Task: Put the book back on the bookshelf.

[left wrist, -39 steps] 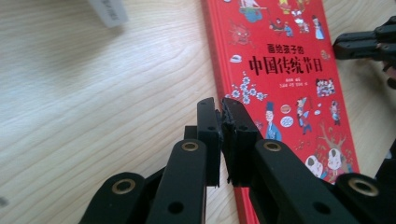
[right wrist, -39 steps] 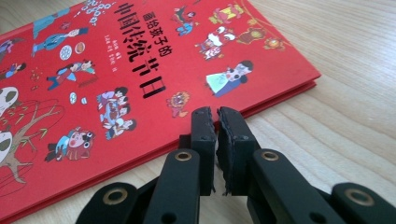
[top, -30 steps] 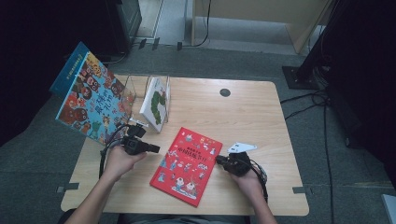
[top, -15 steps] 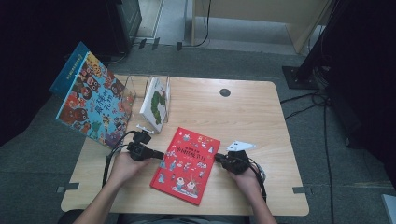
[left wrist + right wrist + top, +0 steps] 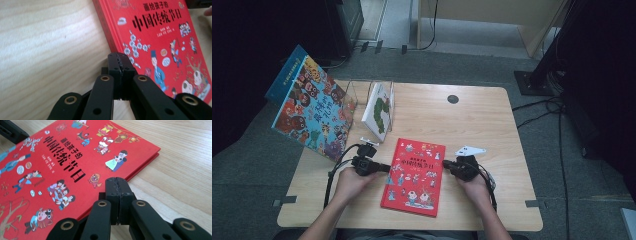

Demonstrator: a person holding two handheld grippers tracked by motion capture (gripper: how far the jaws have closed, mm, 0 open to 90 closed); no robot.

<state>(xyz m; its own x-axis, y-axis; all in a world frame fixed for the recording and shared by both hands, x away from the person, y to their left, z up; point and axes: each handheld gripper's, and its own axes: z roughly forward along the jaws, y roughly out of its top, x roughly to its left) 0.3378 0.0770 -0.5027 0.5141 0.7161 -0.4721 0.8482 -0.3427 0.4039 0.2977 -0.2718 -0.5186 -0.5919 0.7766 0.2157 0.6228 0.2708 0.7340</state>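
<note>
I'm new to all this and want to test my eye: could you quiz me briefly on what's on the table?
1. True or false: the red book lies flat on the table.
2. Which stands in the wire rack? A) a white book B) a cup C) a laptop
3. How do the fingers of the left gripper and right gripper stand?

Key:
1. True.
2. A.
3. Both pairs are shut with nothing between them, one at each long edge of the red book; whether they touch it is unclear.
</note>
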